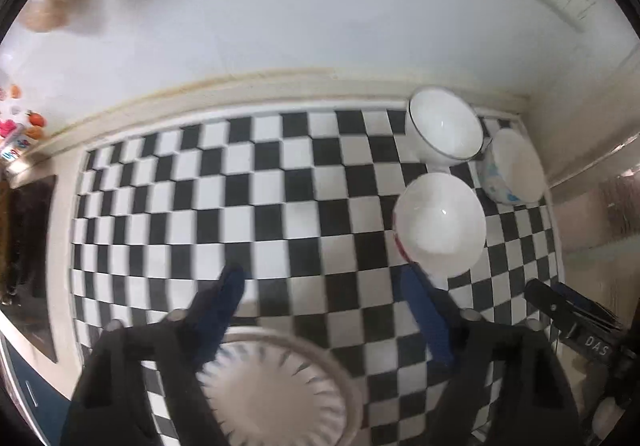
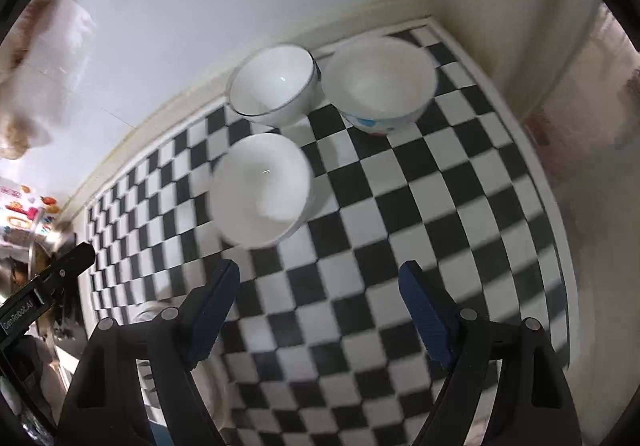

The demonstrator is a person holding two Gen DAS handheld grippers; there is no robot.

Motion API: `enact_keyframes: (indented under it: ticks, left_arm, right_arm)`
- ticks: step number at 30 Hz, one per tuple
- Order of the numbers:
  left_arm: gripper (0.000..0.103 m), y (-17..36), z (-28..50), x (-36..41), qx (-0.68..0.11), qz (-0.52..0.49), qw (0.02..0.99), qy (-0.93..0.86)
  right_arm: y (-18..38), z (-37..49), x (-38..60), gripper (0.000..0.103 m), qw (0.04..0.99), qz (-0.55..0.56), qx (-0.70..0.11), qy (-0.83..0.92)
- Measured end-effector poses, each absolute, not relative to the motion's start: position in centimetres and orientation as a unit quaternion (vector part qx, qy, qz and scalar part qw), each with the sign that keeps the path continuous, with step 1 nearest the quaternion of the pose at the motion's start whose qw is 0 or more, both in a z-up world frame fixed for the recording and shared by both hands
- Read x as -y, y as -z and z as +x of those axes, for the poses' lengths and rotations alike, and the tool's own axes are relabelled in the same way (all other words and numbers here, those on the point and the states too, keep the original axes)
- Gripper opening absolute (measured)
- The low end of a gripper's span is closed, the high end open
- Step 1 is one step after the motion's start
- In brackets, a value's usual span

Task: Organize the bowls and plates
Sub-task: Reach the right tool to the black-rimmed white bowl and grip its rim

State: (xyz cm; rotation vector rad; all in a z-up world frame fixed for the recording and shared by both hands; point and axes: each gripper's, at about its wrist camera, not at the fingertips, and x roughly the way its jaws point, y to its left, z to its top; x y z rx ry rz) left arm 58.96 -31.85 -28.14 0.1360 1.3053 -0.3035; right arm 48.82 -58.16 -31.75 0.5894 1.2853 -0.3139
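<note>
Three bowls sit in the far right corner of the checkered mat on the desk. Taking the plain white bowl as landmark: the dark-rimmed bowl stands just behind it, and the blue-patterned bowl sits behind it and to its right, close beside the dark-rimmed one. A ribbed plate lies near the mat's front edge, well apart from the landmark to its left.

Your left claw hangs over the plate's far rim, jaws at a middling spread, nothing between them. Your right claw stands wide and empty, short of the landmark bowl.

Judgement: the step in hand is picking up the first pieces for stacking.
- Both views are blurred, so settle each hand before closing.
- Bring the right claw down so one finger goes inside the landmark bowl's near rim and one outside.
- Grip the plate by its rim and lift it level.
</note>
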Motion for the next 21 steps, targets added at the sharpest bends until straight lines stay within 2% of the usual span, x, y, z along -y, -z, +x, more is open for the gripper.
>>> enact_keyframes:
  ticks: [3, 6, 8, 9, 10, 11, 12, 13, 15, 18, 21]
  left_arm:
    - [0.045, 30.9, 60.6, 34.4, -0.639, 0.055, 0.755, 0.135]
    - [0.044, 32.9, 61.7, 36.3, -0.658, 0.043, 0.739, 0.135]
    - [0.044, 34.1, 62.6, 37.4, -0.670, 0.038, 0.729, 0.138]
    - [0.044, 34.8, 63.0, 37.9, -0.675, 0.039, 0.723, 0.140]
    - [0.044, 35.4, 63.3, 38.4, -0.679, 0.036, 0.719, 0.145]
    - [0.040, 35.9, 63.7, 38.9, -0.683, 0.037, 0.714, 0.150]
    - [0.031, 36.4, 64.0, 39.3, -0.686, 0.039, 0.710, 0.151]
    - [0.029, 36.9, 64.3, 39.6, -0.691, 0.039, 0.705, 0.155]
    - [0.028, 37.6, 64.7, 40.3, -0.693, 0.046, 0.700, 0.165]
    - [0.027, 38.2, 64.8, 41.2, -0.693, 0.062, 0.697, 0.175]
    - [0.027, 38.1, 64.7, 41.3, -0.695, 0.061, 0.696, 0.173]
  right_arm:
    - [34.7, 51.4, 59.8, 0.084, 0.737, 0.274, -0.607, 0.117]
    - [36.7, 53.3, 60.5, 0.074, 0.732, 0.267, -0.618, 0.102]
    - [38.4, 54.6, 60.9, 0.057, 0.723, 0.271, -0.630, 0.091]
    - [39.2, 55.2, 60.9, 0.037, 0.716, 0.273, -0.636, 0.087]
    - [39.8, 55.7, 60.8, 0.029, 0.713, 0.280, -0.638, 0.078]
    - [40.3, 56.2, 60.9, 0.028, 0.711, 0.282, -0.640, 0.075]
    - [40.8, 56.7, 60.8, 0.028, 0.710, 0.277, -0.643, 0.073]
    - [41.2, 56.9, 60.7, 0.028, 0.710, 0.272, -0.646, 0.072]
    - [42.0, 57.5, 60.6, 0.027, 0.703, 0.275, -0.652, 0.069]
    - [43.1, 58.2, 60.2, 0.013, 0.690, 0.292, -0.661, 0.051]
    - [43.0, 58.8, 59.3, 0.012, 0.693, 0.265, -0.668, 0.057]
